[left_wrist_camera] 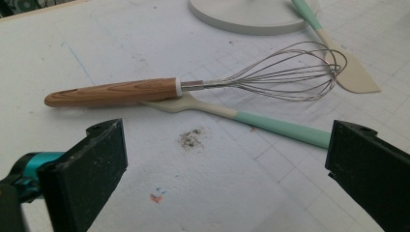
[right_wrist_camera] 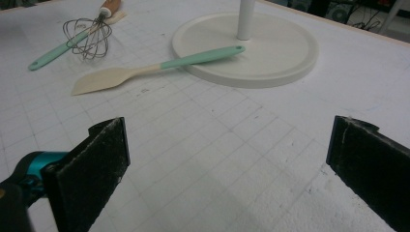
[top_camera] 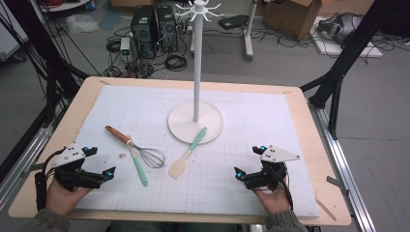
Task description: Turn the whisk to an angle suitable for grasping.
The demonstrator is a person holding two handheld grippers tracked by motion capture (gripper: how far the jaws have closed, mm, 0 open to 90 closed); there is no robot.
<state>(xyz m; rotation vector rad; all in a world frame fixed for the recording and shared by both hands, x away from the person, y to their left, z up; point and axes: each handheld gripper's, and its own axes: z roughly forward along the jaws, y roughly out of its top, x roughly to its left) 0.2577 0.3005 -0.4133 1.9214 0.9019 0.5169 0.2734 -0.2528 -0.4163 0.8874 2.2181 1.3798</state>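
The whisk [top_camera: 140, 149] lies on the white surface [top_camera: 241, 145], left of the stand [top_camera: 196, 121], atop one spatula [top_camera: 139, 169]. Both grippers, left [top_camera: 99, 175] and right [top_camera: 244, 175], hold nothing, fingers wide.

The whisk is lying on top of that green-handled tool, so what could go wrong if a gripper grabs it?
1. The whisk rests across the second spatula, so lifting it may drag or flip that spatula.
2. The left gripper is open and close by; shutting on the thin wires instead of the wooden handle could bend them or let it slip.
3. The other spatula leans its handle on the stand's base, so a bump could roll it off.
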